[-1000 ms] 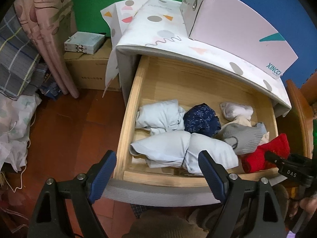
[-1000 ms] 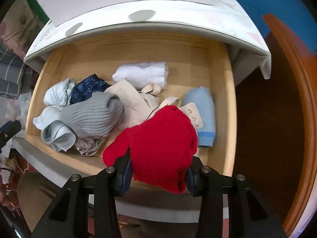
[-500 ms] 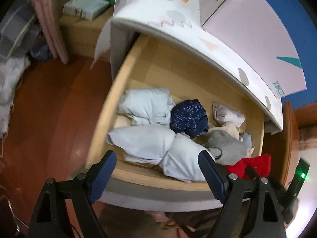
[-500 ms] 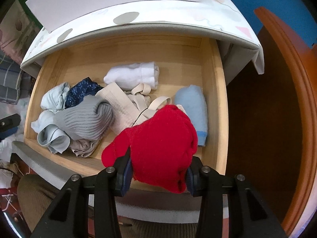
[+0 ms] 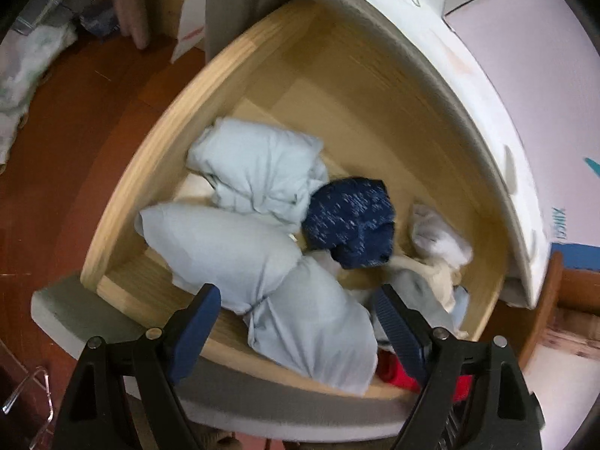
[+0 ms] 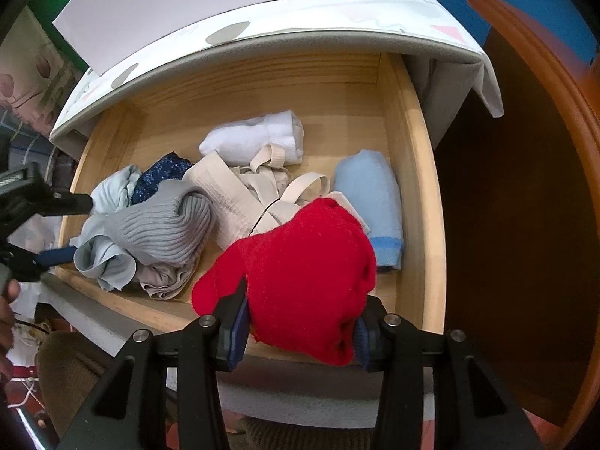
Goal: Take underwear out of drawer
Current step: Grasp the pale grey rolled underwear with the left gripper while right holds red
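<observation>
My right gripper (image 6: 300, 332) clamps the red underwear (image 6: 300, 281) above the open drawer (image 6: 408, 157), at its 5 o'clock corner, bunched so it lifts clear; my left gripper (image 5: 300, 322) hangs spread wide over pale-blue bundles (image 5: 262, 262), presumably readied for the next.

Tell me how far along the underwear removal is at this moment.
Done: the drawer stands open. In hand: the right gripper is clamped on the red garment, above the front edge. The left gripper is open over a pale blue bundle. Left: lifting the red piece clear; other folded items remain inside.
</observation>
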`<action>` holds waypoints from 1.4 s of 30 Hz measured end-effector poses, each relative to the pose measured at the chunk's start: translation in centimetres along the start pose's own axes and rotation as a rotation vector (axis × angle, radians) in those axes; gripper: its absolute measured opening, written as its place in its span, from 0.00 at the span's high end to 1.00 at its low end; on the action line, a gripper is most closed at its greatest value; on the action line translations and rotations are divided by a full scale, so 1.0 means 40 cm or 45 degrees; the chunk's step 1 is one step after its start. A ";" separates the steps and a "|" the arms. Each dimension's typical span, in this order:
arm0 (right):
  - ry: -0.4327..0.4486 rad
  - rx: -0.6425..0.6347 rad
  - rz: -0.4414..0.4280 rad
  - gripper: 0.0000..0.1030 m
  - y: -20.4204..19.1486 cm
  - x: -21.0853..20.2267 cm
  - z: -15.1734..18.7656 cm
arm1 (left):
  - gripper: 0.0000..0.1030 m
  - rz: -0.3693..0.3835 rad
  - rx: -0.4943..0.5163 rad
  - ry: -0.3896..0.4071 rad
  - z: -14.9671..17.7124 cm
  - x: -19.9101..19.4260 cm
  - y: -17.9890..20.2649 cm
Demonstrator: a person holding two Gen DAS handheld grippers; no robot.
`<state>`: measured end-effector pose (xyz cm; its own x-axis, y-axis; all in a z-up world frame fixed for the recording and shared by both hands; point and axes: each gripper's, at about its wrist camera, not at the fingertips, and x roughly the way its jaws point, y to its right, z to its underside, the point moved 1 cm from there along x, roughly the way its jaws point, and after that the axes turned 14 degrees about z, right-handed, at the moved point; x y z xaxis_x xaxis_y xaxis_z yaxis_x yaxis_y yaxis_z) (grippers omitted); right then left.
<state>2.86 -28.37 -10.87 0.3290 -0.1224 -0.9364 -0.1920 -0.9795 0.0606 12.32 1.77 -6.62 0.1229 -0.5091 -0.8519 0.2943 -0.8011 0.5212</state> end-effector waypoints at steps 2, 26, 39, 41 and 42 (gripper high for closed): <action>-0.007 0.006 -0.018 0.59 0.003 0.003 0.001 | 0.16 -0.024 -0.007 0.014 0.003 0.010 0.004; -0.034 0.021 -0.067 0.54 0.015 0.013 -0.003 | 0.63 -0.158 0.178 -0.068 0.006 0.081 -0.018; -0.048 0.021 -0.101 0.52 0.014 0.021 -0.007 | 0.67 -0.090 0.288 -0.054 0.030 0.020 -0.020; -0.058 0.020 -0.123 0.50 0.015 0.024 -0.007 | 0.67 -0.082 0.313 -0.045 0.025 0.007 -0.019; -0.064 0.017 -0.135 0.49 0.014 0.026 -0.007 | 0.67 -0.082 0.325 -0.041 0.038 -0.002 -0.009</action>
<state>3.34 -29.10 -11.71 0.3012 -0.0100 -0.9535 -0.1712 -0.9843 -0.0437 10.78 1.61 -6.68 0.0801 -0.4609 -0.8838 0.0516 -0.8836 0.4654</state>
